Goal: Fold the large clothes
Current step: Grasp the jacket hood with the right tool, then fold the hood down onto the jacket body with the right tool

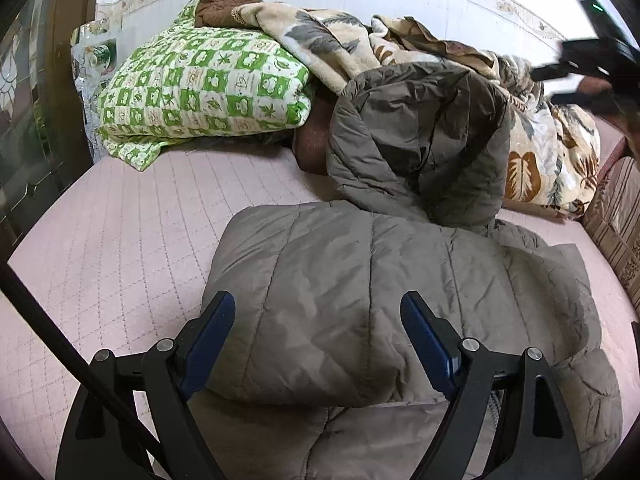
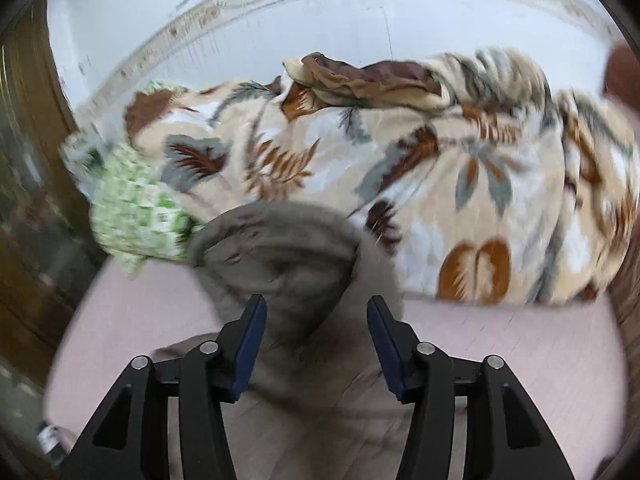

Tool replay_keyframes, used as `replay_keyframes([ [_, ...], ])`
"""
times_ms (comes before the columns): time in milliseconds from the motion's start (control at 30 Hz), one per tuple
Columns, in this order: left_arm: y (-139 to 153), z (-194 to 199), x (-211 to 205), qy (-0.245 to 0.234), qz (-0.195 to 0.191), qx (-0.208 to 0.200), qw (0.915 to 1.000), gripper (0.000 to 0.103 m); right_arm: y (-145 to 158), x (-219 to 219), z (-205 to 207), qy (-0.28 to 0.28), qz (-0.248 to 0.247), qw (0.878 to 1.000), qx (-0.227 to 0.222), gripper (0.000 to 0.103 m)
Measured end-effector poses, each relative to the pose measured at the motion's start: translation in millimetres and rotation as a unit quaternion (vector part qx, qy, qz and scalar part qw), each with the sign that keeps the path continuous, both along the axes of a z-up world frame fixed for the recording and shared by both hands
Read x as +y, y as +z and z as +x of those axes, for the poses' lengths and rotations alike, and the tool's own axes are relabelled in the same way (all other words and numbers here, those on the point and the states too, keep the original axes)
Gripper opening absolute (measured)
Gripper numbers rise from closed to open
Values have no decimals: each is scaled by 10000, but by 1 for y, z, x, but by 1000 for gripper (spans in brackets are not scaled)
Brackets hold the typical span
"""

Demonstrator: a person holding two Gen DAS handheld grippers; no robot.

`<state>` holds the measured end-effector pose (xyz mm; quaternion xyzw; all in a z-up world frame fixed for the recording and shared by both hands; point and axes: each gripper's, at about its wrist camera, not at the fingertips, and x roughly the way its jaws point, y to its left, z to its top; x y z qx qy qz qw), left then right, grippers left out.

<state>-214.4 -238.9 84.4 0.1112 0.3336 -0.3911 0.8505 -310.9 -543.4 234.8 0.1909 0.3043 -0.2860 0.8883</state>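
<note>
Where jacket (image 1: 360,280) lies, pink mattress (image 1: 132,216).

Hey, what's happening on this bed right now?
A person with a claw in each hand is folding a grey-brown puffer jacket on a pink quilted mattress. Both the left claw and the right claw are open over the jacket, gripping nothing. Its hood leans against a leaf-print blanket.

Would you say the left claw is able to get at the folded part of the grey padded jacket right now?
Probably yes: the left claw is open just above the jacket, with nothing between them on the pink bed cover.
</note>
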Motion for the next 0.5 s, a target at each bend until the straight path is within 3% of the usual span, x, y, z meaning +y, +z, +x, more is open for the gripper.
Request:
replay_keyframes([
  [100, -5, 6, -2, 25, 14, 52, 10000, 84, -5, -22, 29, 39, -312, 9990, 320, 66],
  [267, -11, 16, -5, 25, -23, 202, 9998, 84, -23, -54, 61, 185, -532, 9957, 737, 69],
  [367, -16, 21, -7, 43, -23, 296, 9996, 84, -35, -65, 70, 207, -573, 9953, 749, 69],
  [433, -19, 24, -9, 43, -6, 358, 9993, 84, -44, -65, 74, 353, -541, 9959, 635, 38],
  [467, -20, 24, -10, 45, 17, 354, 9994, 84, -47, -59, 75, 367, -703, 9947, 662, 11],
  [500, -20, 25, -10, 54, 34, 337, 9994, 84, -48, -53, 75, 329, -900, 9926, 743, 9],
])
